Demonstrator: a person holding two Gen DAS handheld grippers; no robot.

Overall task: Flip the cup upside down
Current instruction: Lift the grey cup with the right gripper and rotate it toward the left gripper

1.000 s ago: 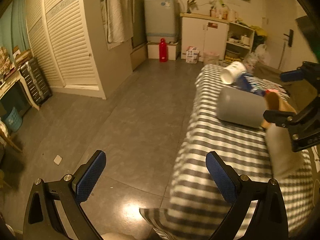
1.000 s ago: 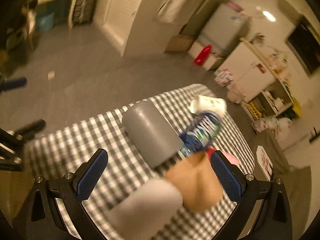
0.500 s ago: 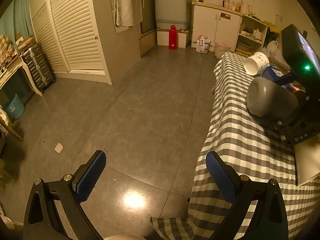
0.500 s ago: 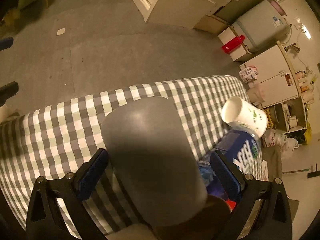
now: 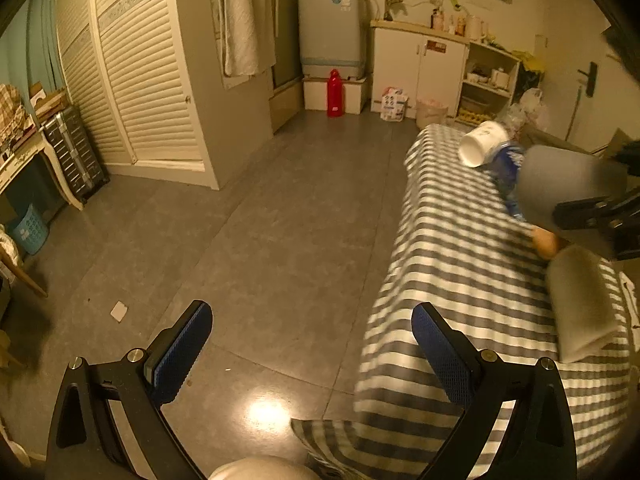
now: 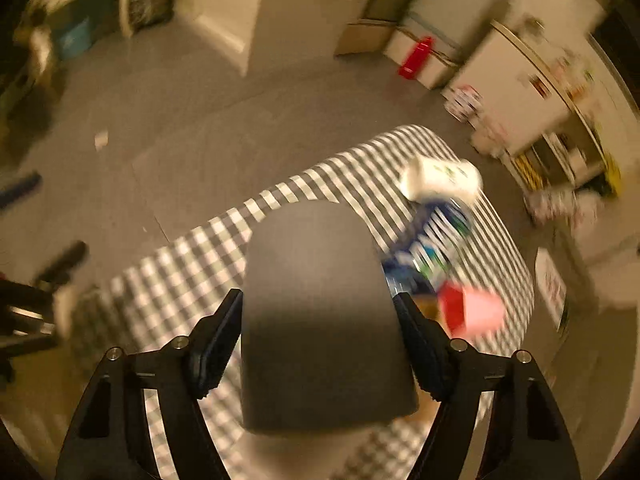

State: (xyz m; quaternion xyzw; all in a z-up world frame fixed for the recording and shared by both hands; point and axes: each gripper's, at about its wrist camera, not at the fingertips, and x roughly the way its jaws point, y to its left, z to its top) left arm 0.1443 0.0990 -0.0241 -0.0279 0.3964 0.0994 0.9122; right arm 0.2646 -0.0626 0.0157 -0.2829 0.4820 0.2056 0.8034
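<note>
The grey cup (image 6: 320, 312) fills the middle of the right wrist view, clamped between the two fingers of my right gripper (image 6: 318, 320), above the checked tablecloth (image 6: 192, 256). In the left wrist view the same cup (image 5: 568, 188) shows at the right edge, held by the right gripper's black frame (image 5: 600, 212). My left gripper (image 5: 312, 344) is open and empty, over the floor at the table's left edge. A person's hand (image 5: 546, 240) shows just below the cup.
A white cup (image 5: 482, 144) lies on its side on a blue bottle (image 6: 432, 240) at the table's far end. A red and pink object (image 6: 472, 312) lies near them. A grey sleeve (image 5: 584, 300) rests on the table. Cabinets, a washer and a red bottle (image 5: 335, 93) stand beyond the floor.
My right gripper has closed its fingers onto the grey cup and lifted it off the cloth. The left gripper stays open and has shifted slightly.
</note>
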